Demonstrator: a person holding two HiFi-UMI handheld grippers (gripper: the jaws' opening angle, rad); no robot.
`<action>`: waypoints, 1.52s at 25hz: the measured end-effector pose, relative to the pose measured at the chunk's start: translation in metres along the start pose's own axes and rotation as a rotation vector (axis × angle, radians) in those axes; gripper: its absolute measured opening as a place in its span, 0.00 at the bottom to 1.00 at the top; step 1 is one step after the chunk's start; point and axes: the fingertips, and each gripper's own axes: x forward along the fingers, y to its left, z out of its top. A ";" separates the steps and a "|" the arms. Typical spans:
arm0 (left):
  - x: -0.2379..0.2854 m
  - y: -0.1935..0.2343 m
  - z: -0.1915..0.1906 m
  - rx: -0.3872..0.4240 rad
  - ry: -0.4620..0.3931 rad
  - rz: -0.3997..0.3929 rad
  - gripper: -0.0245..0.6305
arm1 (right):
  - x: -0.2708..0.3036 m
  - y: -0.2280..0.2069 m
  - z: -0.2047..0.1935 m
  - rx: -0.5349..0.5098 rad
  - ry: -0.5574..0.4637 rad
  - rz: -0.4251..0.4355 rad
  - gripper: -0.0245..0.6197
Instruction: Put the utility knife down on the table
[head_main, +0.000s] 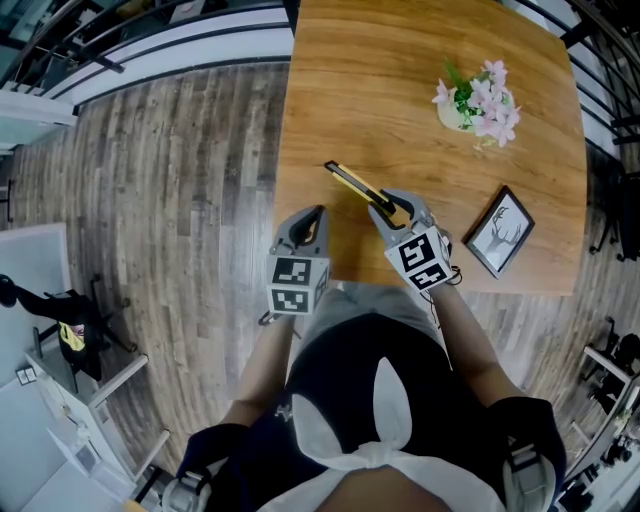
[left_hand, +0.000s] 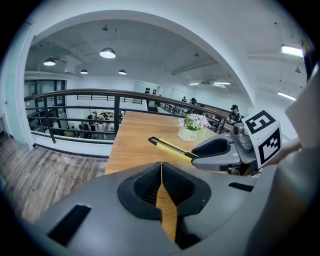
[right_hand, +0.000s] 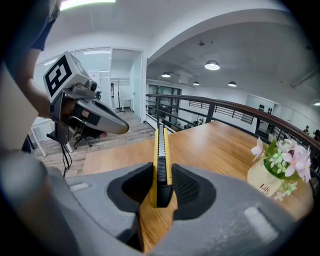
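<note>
My right gripper (head_main: 390, 212) is shut on the black rear end of a yellow-and-black utility knife (head_main: 355, 185). The knife sticks out forward and to the left over the near part of the wooden table (head_main: 400, 80). In the right gripper view the knife (right_hand: 161, 150) stands on edge between the two pads, pointing away over the tabletop. My left gripper (head_main: 318, 212) hovers at the table's near left corner, beside the right one, shut with nothing in it. From the left gripper view the knife (left_hand: 170, 146) shows in profile, held above the wood.
A white pot of pink flowers (head_main: 478, 102) stands at the far right of the table. A framed deer picture (head_main: 500, 230) lies near the right front edge. Wood-plank floor lies left of the table, with a railing (left_hand: 100, 95) beyond it.
</note>
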 end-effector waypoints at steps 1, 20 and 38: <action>0.001 0.000 0.000 0.000 -0.001 0.000 0.07 | 0.002 0.001 -0.001 0.004 -0.001 0.005 0.22; 0.012 0.009 -0.003 -0.016 0.012 0.009 0.07 | 0.023 0.000 -0.023 -0.008 0.072 0.047 0.22; 0.022 0.007 -0.007 -0.003 0.030 -0.009 0.07 | 0.034 0.005 -0.041 -0.010 0.107 0.094 0.22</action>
